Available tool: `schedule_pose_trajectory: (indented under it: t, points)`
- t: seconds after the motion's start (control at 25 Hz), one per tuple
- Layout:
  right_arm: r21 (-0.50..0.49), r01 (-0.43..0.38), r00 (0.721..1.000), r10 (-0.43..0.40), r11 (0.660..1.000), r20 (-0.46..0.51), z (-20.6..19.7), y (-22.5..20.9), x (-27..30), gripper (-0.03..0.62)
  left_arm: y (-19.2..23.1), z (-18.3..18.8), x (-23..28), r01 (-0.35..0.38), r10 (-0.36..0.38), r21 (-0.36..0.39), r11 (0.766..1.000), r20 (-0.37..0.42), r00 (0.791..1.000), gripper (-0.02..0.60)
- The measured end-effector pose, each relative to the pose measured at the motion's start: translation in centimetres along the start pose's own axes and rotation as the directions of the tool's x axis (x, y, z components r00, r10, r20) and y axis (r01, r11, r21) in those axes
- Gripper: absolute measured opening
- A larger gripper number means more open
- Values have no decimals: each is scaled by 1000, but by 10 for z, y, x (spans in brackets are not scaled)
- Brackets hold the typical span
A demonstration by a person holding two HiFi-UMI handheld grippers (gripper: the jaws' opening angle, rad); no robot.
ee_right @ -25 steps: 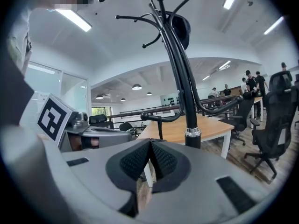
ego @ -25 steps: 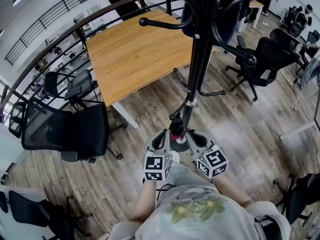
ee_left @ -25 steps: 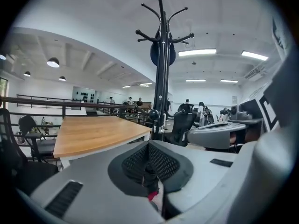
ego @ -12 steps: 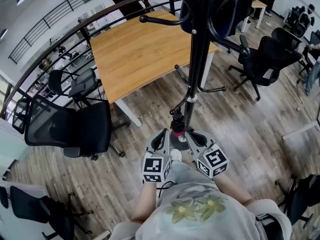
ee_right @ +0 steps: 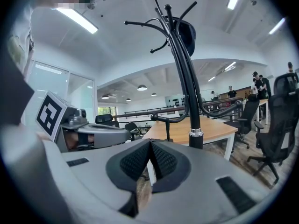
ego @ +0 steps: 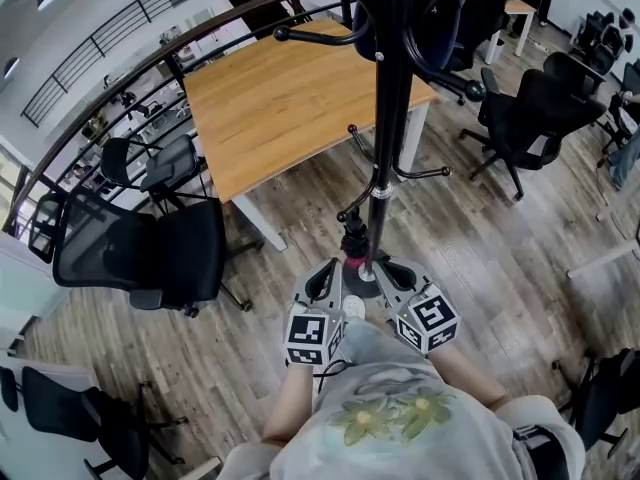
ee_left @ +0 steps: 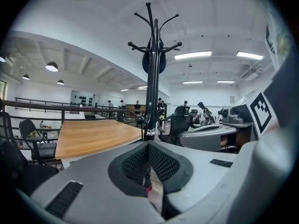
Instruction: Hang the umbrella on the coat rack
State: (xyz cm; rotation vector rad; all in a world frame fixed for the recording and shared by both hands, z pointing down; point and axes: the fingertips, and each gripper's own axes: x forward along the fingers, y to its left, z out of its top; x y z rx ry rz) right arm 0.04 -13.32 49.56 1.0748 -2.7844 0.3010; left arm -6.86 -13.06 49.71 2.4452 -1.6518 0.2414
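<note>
Wood floor [ego: 480,258] carries the coat rack [ego: 385,118]; the umbrella [ego: 354,245] hangs against its pole. Jaws of the left hand-held gripper [ego: 329,268] and right hand-held gripper [ego: 386,268] are fully closed, empty.

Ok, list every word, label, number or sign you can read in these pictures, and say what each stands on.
No readable text in any view.
left marker cube: black-and-white square pattern only, no letters or digits.
right marker cube: the same kind of pattern, no letters or digits.
shirt: a flower print, no words.
far wall panel: dark marks, too small to read.
</note>
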Motion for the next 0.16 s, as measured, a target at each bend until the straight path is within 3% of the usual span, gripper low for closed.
schedule_pose_trajectory:
  t: [0.16]
  points:
    - [2, -4, 1000, 4, 1000, -16, -6, 1, -7, 3, -9, -5, -3, 10, -9, 3, 1000, -7, 1000, 2]
